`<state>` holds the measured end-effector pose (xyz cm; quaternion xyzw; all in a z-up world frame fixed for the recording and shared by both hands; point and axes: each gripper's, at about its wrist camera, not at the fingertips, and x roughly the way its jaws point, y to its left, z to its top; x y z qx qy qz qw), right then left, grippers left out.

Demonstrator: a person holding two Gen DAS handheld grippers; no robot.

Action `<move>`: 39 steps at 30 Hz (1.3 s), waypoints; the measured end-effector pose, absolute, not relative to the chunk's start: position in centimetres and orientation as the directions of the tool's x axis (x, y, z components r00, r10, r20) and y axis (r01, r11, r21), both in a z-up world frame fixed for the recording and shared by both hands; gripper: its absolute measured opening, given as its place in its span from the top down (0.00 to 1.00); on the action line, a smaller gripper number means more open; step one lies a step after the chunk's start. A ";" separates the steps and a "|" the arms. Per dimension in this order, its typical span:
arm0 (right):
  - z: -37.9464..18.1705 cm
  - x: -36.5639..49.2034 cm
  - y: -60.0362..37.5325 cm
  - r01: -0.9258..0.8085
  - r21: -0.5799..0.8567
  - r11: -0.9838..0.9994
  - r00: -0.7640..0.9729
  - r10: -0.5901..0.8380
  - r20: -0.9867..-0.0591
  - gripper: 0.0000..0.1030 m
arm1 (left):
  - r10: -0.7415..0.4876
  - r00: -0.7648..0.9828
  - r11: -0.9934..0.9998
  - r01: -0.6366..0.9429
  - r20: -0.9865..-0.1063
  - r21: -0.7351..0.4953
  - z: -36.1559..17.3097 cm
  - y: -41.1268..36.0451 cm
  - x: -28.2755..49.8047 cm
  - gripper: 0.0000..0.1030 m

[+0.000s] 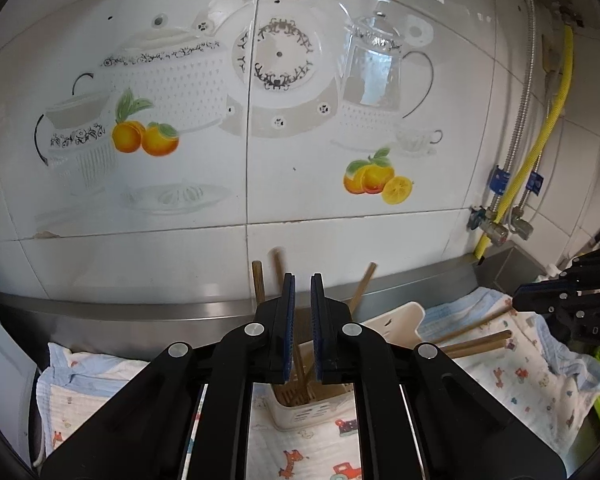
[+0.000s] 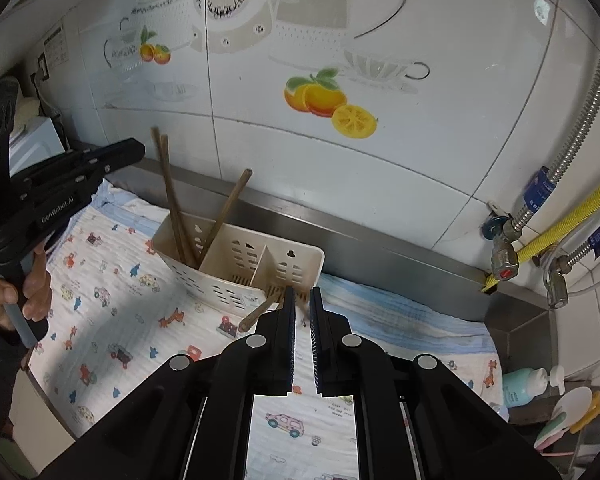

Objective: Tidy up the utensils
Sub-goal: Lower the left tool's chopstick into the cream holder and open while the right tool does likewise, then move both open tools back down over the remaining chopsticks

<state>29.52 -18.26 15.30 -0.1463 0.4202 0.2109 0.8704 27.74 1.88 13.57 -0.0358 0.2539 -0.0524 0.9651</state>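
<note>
surface: steel counter (image 2: 380, 256) | on it: printed cloth (image 2: 112, 300) | on cloth: cream holder (image 2: 228, 280), chopsticks (image 1: 476, 344)

White lettering "GenRobot.AI" runs along the side of the left gripper (image 2: 136, 151), read from the right wrist view. The letters "DAS" show on the black body of the right gripper (image 1: 518, 300) in the left wrist view. Print on the blue hose tags (image 2: 538, 190), the wall sticker (image 2: 56, 46) and the pale blue bottle (image 2: 522, 386) is illegible.

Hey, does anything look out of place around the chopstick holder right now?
Yes. Loose chopsticks lie flat on the patterned cloth beside the cream holder instead of standing in it. The three chopsticks in the holder all sit in one end compartment, leaning different ways; the other compartment looks empty.
</note>
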 end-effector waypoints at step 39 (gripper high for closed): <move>0.8 6.5 -21.5 -0.425 -0.012 0.905 0.658 0.300 -0.691 0.77 | -0.207 0.783 0.975 0.119 -0.586 -0.185 1.6 1.3 9.1 0.72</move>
